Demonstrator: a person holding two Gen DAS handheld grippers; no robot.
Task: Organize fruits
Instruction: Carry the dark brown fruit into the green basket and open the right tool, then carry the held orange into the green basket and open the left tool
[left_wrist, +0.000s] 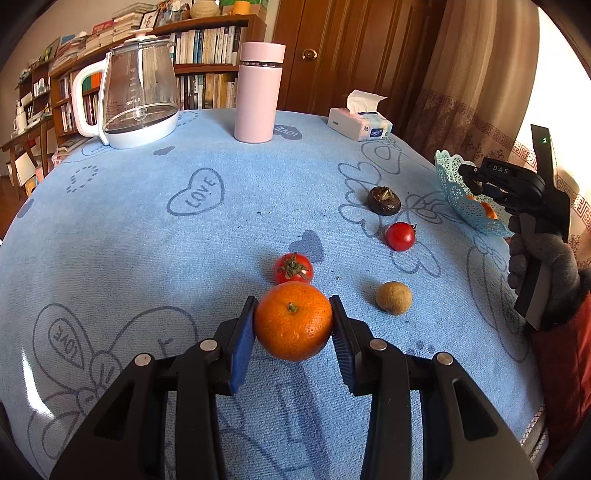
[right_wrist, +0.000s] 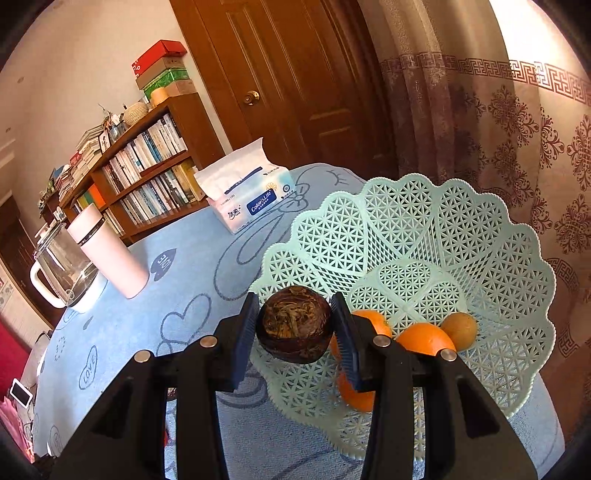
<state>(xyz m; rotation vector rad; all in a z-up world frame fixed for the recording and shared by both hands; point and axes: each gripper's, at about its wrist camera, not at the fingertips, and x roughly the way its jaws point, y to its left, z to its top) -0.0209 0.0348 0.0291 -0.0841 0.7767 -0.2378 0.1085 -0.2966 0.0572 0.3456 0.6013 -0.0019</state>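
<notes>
Left gripper (left_wrist: 293, 321): jaws narrowed onto an orange (left_wrist: 293, 320), both blue pads pressed against its sides; fruit stem-up, low over the blue tablecloth (left_wrist: 147, 229); whether it rests on the cloth or hangs just clear cannot be told.

Right gripper (right_wrist: 294, 326): jaws around a dark brown fruit (right_wrist: 294, 324), the left pad touching it, a sliver of gap possible at the right pad; fruit held at the near rim of the mint lattice basket (right_wrist: 424, 221), above the rim's edge; seen from the left wrist view, this gripper (left_wrist: 469, 175) sits over the basket (left_wrist: 454, 192), gripped by a gloved hand (left_wrist: 543, 266).

Basket contents: three oranges (right_wrist: 424, 338) and a smaller yellow-brown fruit (right_wrist: 460, 328) lying together on the bottom; basket at the table's right edge, beside the curtain (right_wrist: 517, 147).

Loose fruit on the cloth: tomato with green calyx (left_wrist: 293, 267), just beyond the held orange; second tomato (left_wrist: 400, 236) further right; another dark brown fruit (left_wrist: 384, 200) beyond it; small tan-green fruit (left_wrist: 394, 297) to the right of the held orange; all apart from one another.

Far side of table: glass kettle (left_wrist: 138, 96), pink flask (left_wrist: 258, 92), tissue pack (left_wrist: 360, 122); bookshelf (left_wrist: 207, 48) and wooden door (left_wrist: 340, 48) behind.
</notes>
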